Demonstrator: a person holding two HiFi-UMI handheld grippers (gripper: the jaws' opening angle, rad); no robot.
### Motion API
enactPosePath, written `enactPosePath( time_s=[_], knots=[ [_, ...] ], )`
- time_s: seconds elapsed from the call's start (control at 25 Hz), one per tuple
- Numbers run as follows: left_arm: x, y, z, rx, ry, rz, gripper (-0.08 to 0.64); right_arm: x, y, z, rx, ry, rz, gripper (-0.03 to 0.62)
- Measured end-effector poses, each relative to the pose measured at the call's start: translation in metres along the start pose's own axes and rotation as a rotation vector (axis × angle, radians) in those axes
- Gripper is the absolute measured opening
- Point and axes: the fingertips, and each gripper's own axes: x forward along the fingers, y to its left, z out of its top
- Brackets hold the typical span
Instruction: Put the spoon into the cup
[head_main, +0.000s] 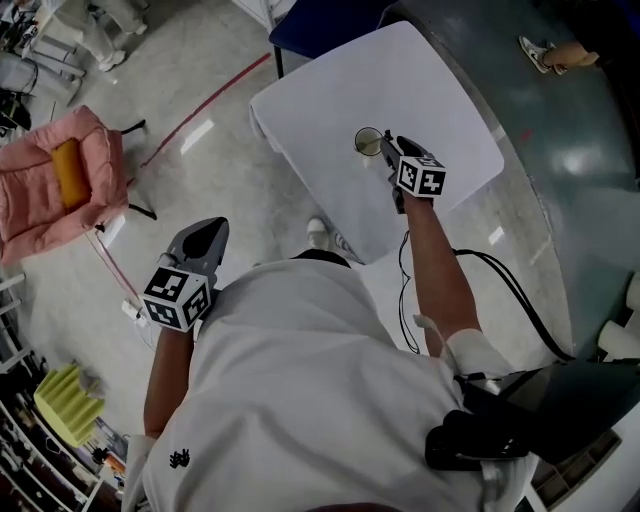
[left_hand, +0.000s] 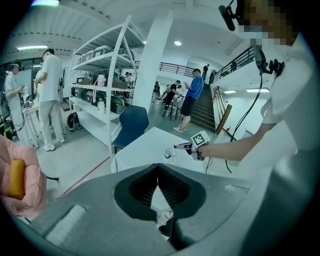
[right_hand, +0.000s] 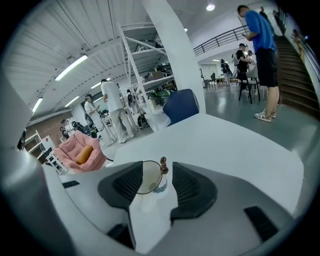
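Reaching out over the white table (head_main: 440, 90), the person holds the right gripper (head_main: 388, 146) low above its top, the jaws spread wide and clamped on nothing. The clear cup (right_hand: 142, 181) stands about the middle of the table, well in from every edge, just ahead of those parted jaws; the right gripper view frames it between them. The spoon (right_hand: 163, 164) stands inside the cup, leaning on the rim, its knobbed handle end poking up on the side nearer the right-hand jaw. The left gripper (left_hand: 158, 167) hangs off the table, over the floor at the person's left side, its jaws closed tip to tip with nothing between them. Further out on that side stands a pink chair (head_main: 35, 190) with an orange cushion (head_main: 68, 172).
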Motion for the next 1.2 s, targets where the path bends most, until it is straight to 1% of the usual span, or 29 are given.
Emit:
enactPosePath(
  time_s=[0.08, 0.28, 0.4, 0.56, 0.64, 0.72, 0.8, 0.92, 1.08, 1.2],
  knots=[
    [-0.006, 0.0, -0.004, 0.007, -0.01, -0.018, 0.011, -0.012, 0.002, 0.0, -0.006, -0.012, -0.032, 0.195],
    [-0.027, 0.008, -0.021, 0.004, -0.027, -0.03, 0.011, -0.037, 0.021, -0.013, -0.039, -0.017, -0.087, 0.201],
    [-0.038, 0.007, -0.035, 0.01, -0.023, -0.053, 0.011, -0.057, 0.039, -0.022, -0.056, -0.027, -0.099, 0.199],
    [-0.05, 0.006, -0.047, 0.027, -0.035, -0.086, 0.011, -0.084, 0.07, -0.028, -0.035, -0.074, -0.102, 0.189],
    [-0.06, 0.004, -0.053, 0.03, -0.047, -0.106, 0.011, -0.097, 0.092, -0.032, -0.043, -0.088, -0.097, 0.167],
    [-0.072, 0.002, -0.061, 0.036, -0.056, -0.122, 0.011, -0.11, 0.116, -0.037, -0.06, -0.094, -0.087, 0.138],
    [-0.084, 0.003, -0.068, 0.039, -0.063, -0.131, 0.011, -0.12, 0.14, -0.042, -0.077, -0.095, -0.069, 0.088],
    [-0.102, 0.009, -0.082, 0.029, -0.069, -0.139, 0.011, -0.135, 0.182, -0.056, -0.096, -0.087, -0.026, 0.036],
    [-0.123, 0.019, -0.104, 0.022, -0.071, -0.146, 0.011, -0.152, 0.24, -0.078, -0.112, -0.066, 0.044, 0.009],
    [-0.139, 0.025, -0.119, 0.016, -0.074, -0.152, 0.011, -0.164, 0.286, -0.097, -0.126, -0.049, 0.105, 0.009]
  ],
)
